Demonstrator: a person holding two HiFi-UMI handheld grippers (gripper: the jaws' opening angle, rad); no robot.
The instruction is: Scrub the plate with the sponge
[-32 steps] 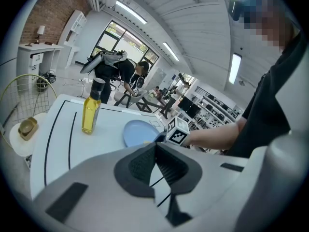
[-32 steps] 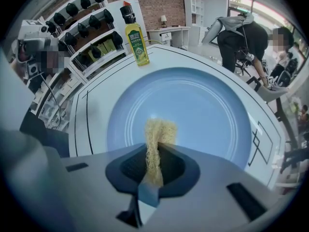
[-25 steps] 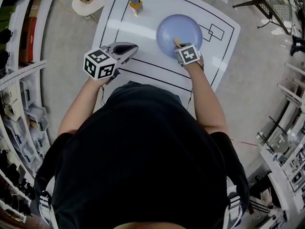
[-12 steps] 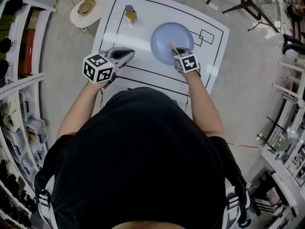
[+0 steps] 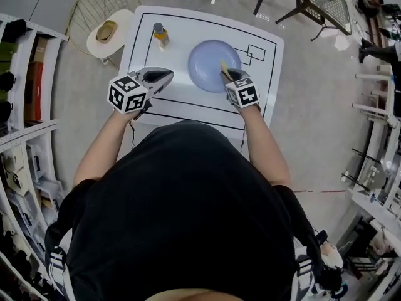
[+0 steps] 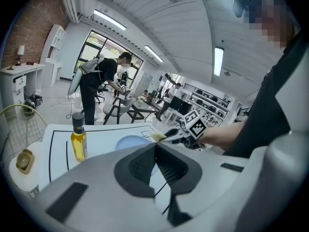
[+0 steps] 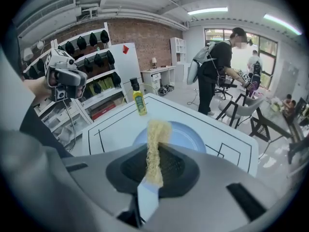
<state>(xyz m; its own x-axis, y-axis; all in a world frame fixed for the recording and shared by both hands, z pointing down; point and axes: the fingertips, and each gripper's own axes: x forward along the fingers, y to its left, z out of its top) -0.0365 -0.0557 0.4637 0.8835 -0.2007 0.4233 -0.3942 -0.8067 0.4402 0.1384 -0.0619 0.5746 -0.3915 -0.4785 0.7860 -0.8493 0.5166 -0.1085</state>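
A pale blue plate [image 5: 212,63] lies on the white table [image 5: 188,33], right of centre. My right gripper [image 5: 225,74] hovers over the plate's right near edge, shut on a thin yellow sponge [image 5: 223,68]. In the right gripper view the sponge [image 7: 155,149] stands pinched between the jaws above the plate [image 7: 186,134]. My left gripper [image 5: 164,76] is held over the table's left near part, shut with nothing in it. From the left gripper view I see the plate [image 6: 129,142], the sponge [image 6: 157,137] and my right gripper [image 6: 169,134] beyond the closed jaws.
A small bottle of yellow oil [image 5: 160,34] stands at the table's far left corner. Black lines and two small rectangles [image 5: 250,54] are drawn on the table. A round wire stool with a hat [image 5: 106,30] stands to the left, shelves line the left side, chairs stand beyond the table.
The right gripper with the sponge has shifted from the plate's middle towards its right edge. The head view has drawn back, so the table looks farther. The left gripper stays shut.
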